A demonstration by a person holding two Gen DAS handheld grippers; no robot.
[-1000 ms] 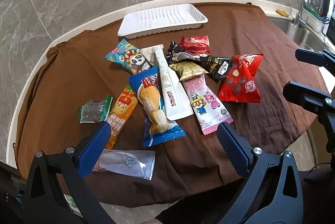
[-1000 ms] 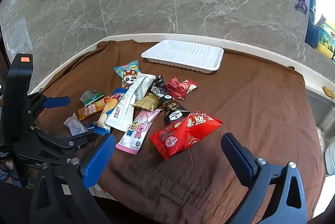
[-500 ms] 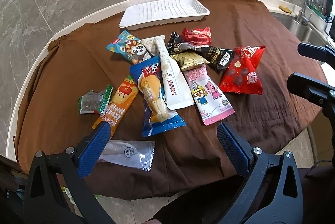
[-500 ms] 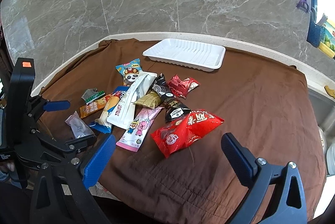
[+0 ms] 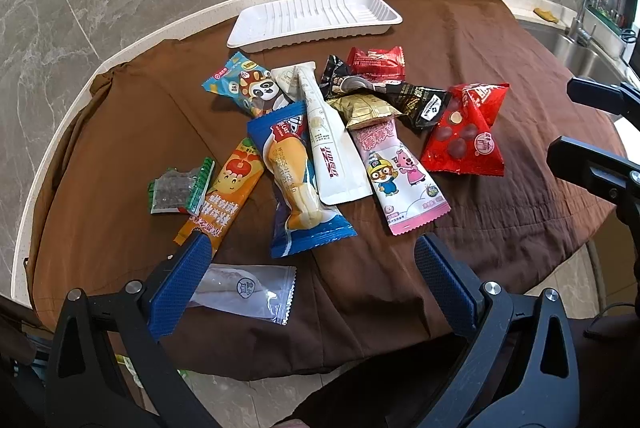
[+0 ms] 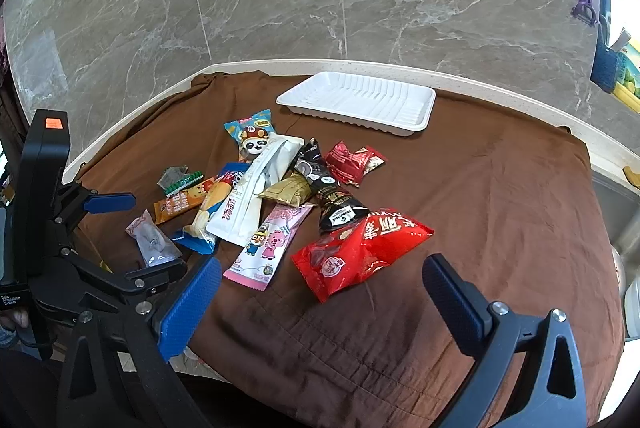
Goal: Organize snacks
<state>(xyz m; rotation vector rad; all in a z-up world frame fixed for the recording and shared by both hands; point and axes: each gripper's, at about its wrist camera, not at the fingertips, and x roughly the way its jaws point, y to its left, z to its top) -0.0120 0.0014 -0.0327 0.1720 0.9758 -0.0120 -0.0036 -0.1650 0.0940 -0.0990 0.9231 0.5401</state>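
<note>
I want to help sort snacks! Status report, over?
Left gripper open, right gripper open, both holding nothing. Snack pile on cloth, white tray bare. Nothing in the way.

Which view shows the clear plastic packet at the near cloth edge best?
The right wrist view: the clear packet lies unobstructed beside the left gripper. In the left wrist view, a blue finger covers one end of it.

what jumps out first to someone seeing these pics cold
A jumble of bright snack packets lies heaped mid-way across the brown cloth, the big red bag at its right edge. Behind the heap sits an empty white tray. Both grippers, left and right, hover at the near edge, jaws open.
</note>
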